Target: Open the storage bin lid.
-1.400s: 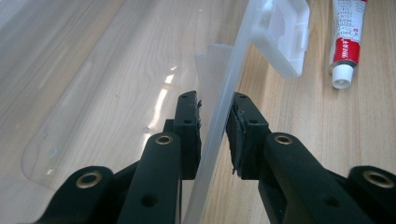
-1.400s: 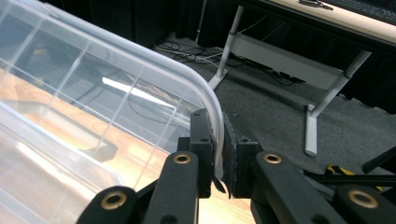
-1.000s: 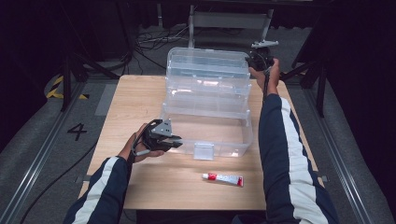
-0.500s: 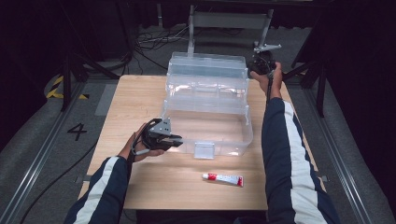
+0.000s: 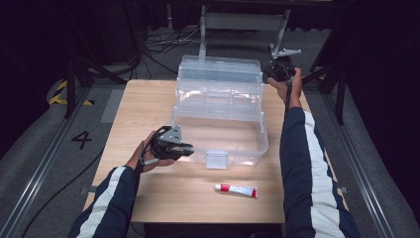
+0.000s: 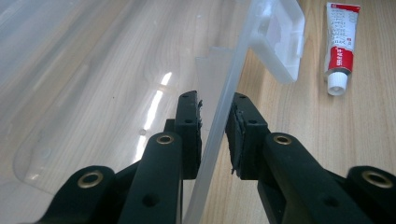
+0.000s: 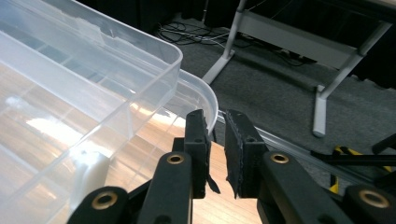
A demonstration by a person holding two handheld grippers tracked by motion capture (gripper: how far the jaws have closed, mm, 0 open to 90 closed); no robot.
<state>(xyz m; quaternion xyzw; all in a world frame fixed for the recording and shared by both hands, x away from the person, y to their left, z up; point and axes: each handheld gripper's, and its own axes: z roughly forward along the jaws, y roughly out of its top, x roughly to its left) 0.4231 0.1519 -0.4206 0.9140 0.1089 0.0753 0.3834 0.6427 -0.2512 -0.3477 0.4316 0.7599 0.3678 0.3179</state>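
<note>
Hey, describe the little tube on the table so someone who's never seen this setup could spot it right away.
Start at the wooden table and find the big clear plastic box on it. In front of the box's latch, near the table's front edge, lies the small tube on its side. It is white with red printing and a white cap, the only coloured and loose small item on the tabletop.

The left gripper (image 5: 171,144) sits near the clear box's (image 5: 218,106) front-left corner, fingers (image 6: 243,135) clamping its wall. The right gripper (image 5: 280,69), arm outstretched, pinches its far-right rim.
</note>
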